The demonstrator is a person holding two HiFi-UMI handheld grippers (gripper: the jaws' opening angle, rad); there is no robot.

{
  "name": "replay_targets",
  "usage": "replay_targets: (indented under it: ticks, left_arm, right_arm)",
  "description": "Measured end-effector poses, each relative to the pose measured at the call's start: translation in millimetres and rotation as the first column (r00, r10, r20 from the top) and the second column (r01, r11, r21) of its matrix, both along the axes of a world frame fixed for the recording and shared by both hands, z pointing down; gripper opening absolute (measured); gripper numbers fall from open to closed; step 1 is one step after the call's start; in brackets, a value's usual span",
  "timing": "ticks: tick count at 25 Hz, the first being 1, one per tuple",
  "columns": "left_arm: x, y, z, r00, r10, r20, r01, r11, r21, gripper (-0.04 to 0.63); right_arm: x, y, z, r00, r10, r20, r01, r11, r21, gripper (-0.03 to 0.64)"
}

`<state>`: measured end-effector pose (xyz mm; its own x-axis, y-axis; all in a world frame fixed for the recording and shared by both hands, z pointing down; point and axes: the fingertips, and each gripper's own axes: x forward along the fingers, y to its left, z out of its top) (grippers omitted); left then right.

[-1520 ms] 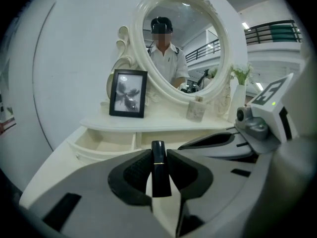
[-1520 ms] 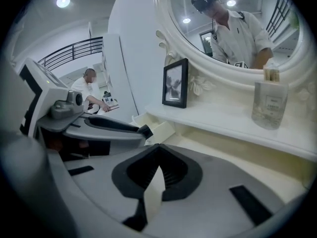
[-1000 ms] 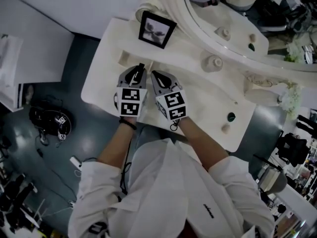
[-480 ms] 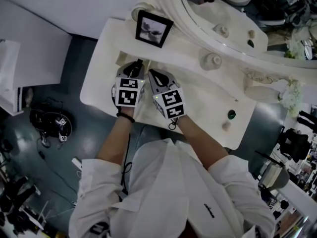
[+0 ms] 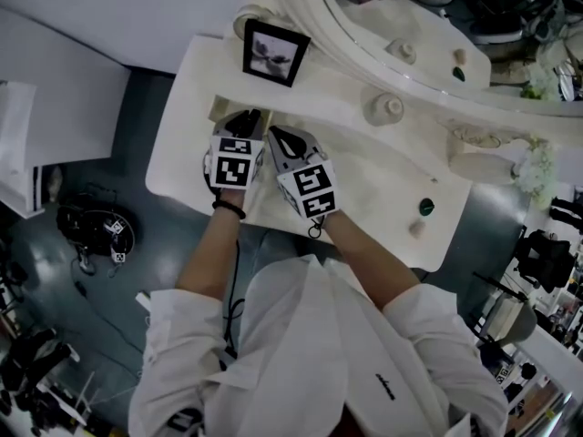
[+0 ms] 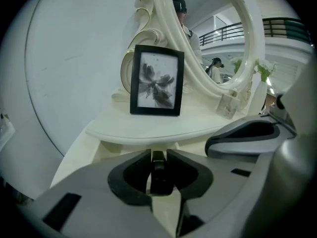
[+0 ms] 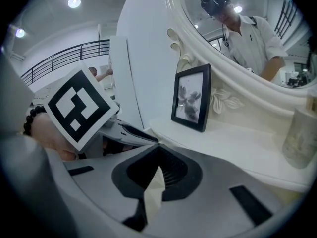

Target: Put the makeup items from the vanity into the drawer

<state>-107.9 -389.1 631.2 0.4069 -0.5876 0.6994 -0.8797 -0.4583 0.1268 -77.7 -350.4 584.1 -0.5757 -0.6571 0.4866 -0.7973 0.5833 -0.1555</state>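
Observation:
My left gripper (image 5: pixel 250 120) (image 6: pixel 158 155) is shut on a slim black makeup tube (image 6: pixel 158 174) (image 5: pixel 257 116), held upright between the pads. It hangs over a cream recess (image 5: pixel 220 107) at the left of the white vanity (image 5: pixel 182 144), in front of the shelf that carries the framed picture (image 5: pixel 275 51) (image 6: pixel 156 81). Close on its right is my right gripper (image 5: pixel 277 138) (image 7: pixel 156 148), jaws together at the tips with nothing between them. A small green item (image 5: pixel 425 208) and a beige one (image 5: pixel 416 229) lie on the vanity's right end.
A white lidded jar (image 5: pixel 386 109) stands on the shelf under the oval mirror (image 5: pixel 428 53). A glass bottle (image 7: pixel 300 133) is at the shelf's right. White flowers (image 5: pixel 536 167) sit far right. Cables and gear (image 5: pixel 96 230) lie on the dark floor at the left.
My left gripper has moved a little toward the picture frame and lower, still holding the black tube. The right gripper has kept its place.

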Motion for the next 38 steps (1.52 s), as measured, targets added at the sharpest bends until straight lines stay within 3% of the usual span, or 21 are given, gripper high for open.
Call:
replay_targets:
  ticks: [8,14,18,23,27,31,38]
  left_arm:
    - [1,-5,0,1.0,-0.01,0.022,0.009,0.999,0.033,0.117]
    - [5,-2,-3,1.0,-0.003,0.002,0.003,0.998,0.056,0.156]
    - [1,2,-17,1.0,-0.014,-0.025,0.017,0.993,0.12,0.181]
    - [-5,18,-54,0.996,-0.023,-0.086,0.044,0.964,0.261,0.176]
    - [4,39,-86,0.992,0.013,-0.122,0.032,0.934,0.355,0.102]
    - [19,60,-114,0.987,0.042,-0.154,0.025,0.913,0.407,0.037]
    - [65,82,-164,0.969,0.137,-0.203,-0.025,0.88,0.474,0.028]
  right_arm:
    - [12,4,3,1.0,0.025,0.002,-0.025,1.0,-0.01,0.018]
    - [17,8,0,1.0,0.03,0.005,-0.03,1.0,-0.006,0.018]
    - [26,13,-4,0.999,0.042,0.011,-0.042,0.999,-0.004,0.018]
    - [49,25,-19,0.997,0.074,0.032,-0.075,0.997,0.018,0.018]
    - [76,39,-42,0.992,0.108,0.058,-0.111,0.992,0.055,0.017]
    - [109,58,-65,0.987,0.145,0.074,-0.151,0.985,0.084,0.018]
    - [169,84,-101,0.966,0.241,0.091,-0.253,0.955,0.156,0.018]
